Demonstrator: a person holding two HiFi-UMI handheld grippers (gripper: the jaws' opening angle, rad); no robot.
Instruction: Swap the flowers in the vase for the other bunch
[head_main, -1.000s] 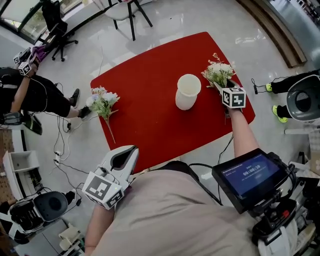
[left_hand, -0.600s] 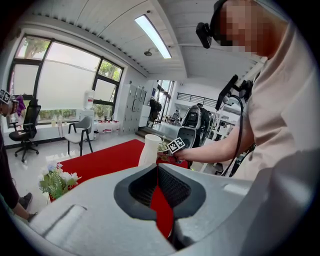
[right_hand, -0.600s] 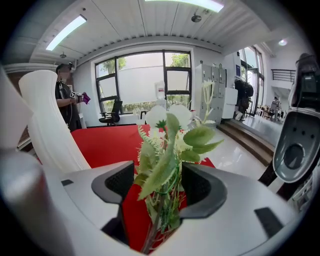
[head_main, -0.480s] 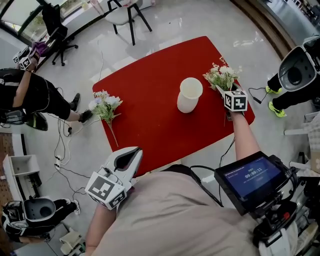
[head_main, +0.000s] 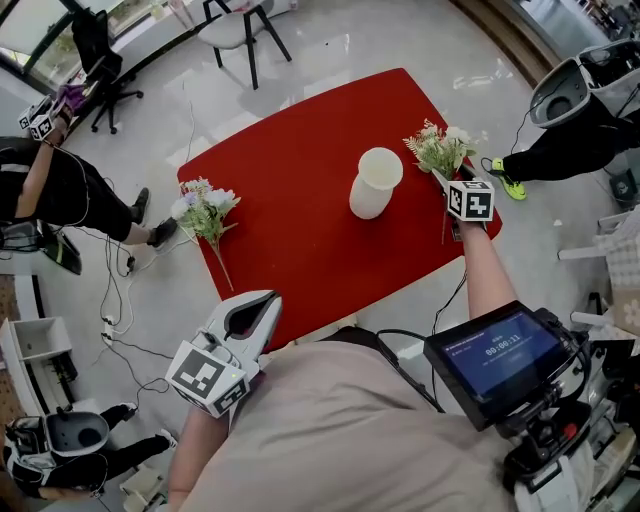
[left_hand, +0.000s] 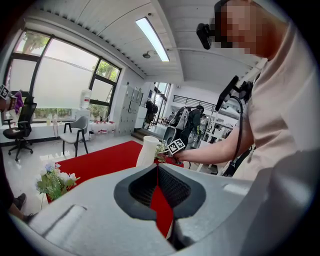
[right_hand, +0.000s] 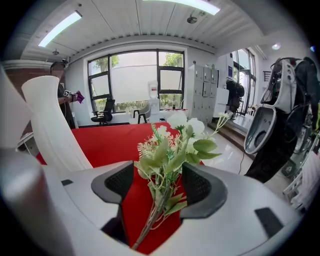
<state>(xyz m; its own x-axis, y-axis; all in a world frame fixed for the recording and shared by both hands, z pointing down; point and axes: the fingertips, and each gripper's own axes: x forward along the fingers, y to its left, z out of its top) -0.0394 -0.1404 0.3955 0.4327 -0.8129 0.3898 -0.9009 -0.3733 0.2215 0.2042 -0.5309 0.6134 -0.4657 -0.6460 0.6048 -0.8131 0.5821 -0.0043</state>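
- Right gripper (right_hand: 159, 180) has just been opening its fingers. And the person in black (head_main: 580, 140) past the worktop's right side has stepped further up than a second ago.
- Is something between those fingers?
- Yes. The right bunch (head_main: 440, 150) lies on the red worktop (head_main: 290, 170) near its right corner. Its stem runs between the fingers, but they stand apart and do not squeeze it.
- Where is the vase?
- The white vase (head_main: 375, 183) stands upright near the middle of the worktop. It is just left of that bunch and not touching it.
- And the other flowers?
- The left bunch (head_main: 203, 208) lies at the left edge, well apart from the vase. Its flower heads stick out over the floor (head_main: 150, 300) and its stem rests on the red top.
- What about the other gripper?
- The left gripper (left_hand: 157, 170) is off the worktop, past its near edge. Its fingers are pressed together at the tips.
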